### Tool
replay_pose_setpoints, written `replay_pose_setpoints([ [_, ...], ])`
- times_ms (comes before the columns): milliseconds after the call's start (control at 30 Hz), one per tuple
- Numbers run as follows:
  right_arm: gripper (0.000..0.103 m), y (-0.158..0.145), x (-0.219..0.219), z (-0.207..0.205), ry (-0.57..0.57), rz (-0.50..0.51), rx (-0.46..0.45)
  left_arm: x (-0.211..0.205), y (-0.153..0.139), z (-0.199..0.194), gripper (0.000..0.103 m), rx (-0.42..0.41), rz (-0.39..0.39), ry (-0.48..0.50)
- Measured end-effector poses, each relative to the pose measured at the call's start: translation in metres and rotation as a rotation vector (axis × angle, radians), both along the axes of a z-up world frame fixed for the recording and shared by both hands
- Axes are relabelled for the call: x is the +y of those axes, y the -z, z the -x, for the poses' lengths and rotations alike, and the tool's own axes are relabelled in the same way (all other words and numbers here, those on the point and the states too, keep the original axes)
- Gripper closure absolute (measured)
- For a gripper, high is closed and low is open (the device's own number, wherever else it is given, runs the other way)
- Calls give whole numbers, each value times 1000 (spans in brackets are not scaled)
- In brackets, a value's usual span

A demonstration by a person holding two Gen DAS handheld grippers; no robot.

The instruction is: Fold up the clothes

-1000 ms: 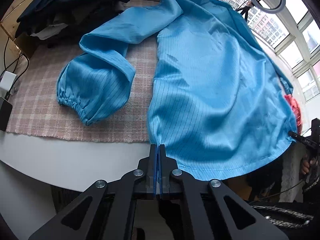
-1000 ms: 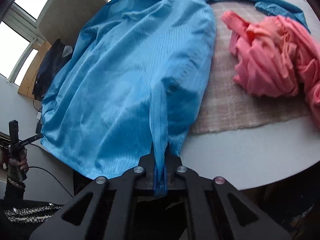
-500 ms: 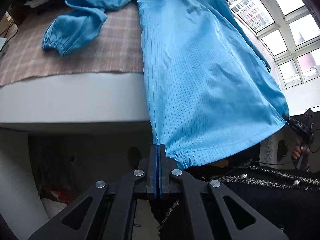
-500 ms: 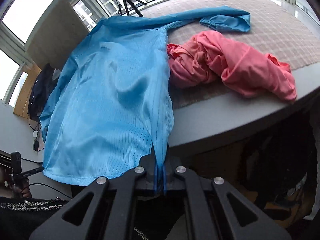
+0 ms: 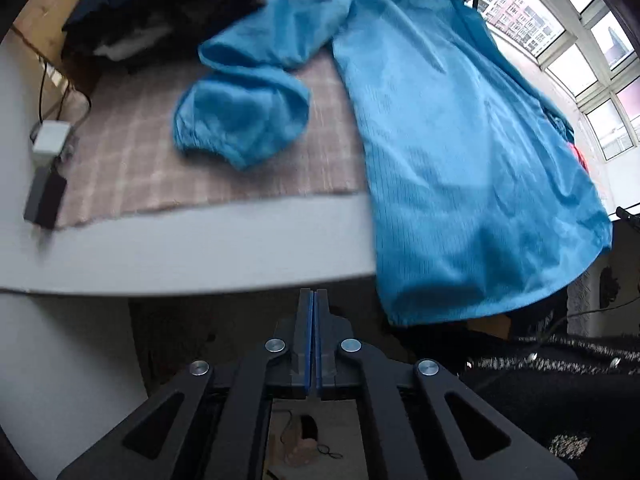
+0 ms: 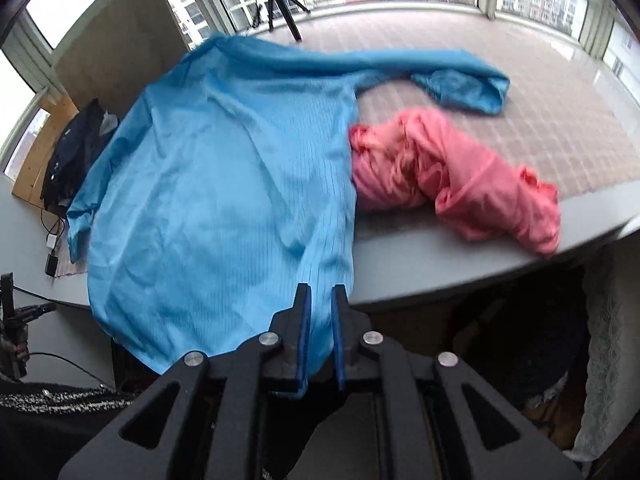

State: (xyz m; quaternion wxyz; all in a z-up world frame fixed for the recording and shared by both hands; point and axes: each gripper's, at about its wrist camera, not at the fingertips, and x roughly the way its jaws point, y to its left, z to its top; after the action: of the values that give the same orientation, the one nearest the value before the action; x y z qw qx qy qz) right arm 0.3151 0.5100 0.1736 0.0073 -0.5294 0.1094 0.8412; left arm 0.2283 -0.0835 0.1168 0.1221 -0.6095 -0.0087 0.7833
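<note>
far left in the left wrist view, a small white box [image 5: 50, 142] with cables is seen at the table [image 5: 192, 252] edge, beside a dark pile of clothes [image 5: 160, 4] that is blurred and cut off by the frame. on the checked mat [image 5: 132, 168] a bunched blue sleeve [image 5: 240, 120] is left lying, unfolded. the left gripper [image 5: 312, 312] is clenched tight with nothing pinched between its pads, held off the table edge, clear of the cloth. moving right, the blue garment [image 5: 460, 160] is spread across the table, its hem draped over the near edge, probably pulled there so the body lies flat for folding. in the right wrist view the right gripper [image 6: 319, 320] is seen with its jaws opening, the blue hem lying in the gap but apparently no longer pressed, so a release is judged to be under way. further right, a crumpled pink garment [image 6: 460, 176] waits just beside the blue one. the hem's underside is hidden below the table.
</note>
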Motion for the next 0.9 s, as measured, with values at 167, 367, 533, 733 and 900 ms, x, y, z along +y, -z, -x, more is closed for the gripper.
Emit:
replay_pose_setpoints([
  [167, 65, -52, -16, 88, -120, -138, 154, 36, -30, 94, 103, 173, 56, 95],
  [367, 41, -40, -24, 234, -246, -251, 216, 113, -39, 207, 97, 281, 31, 149],
  [533, 38, 16, -28, 352, -359, -238, 162, 179, -18, 293, 96, 263, 48, 147],
  [733, 38, 73, -51, 445, -536, -262, 121, 225, 24, 359, 94, 223, 113, 160],
  [900, 38, 99, -59, 492, -631, -245, 98, 228, 52, 383, 94, 186, 122, 121],
])
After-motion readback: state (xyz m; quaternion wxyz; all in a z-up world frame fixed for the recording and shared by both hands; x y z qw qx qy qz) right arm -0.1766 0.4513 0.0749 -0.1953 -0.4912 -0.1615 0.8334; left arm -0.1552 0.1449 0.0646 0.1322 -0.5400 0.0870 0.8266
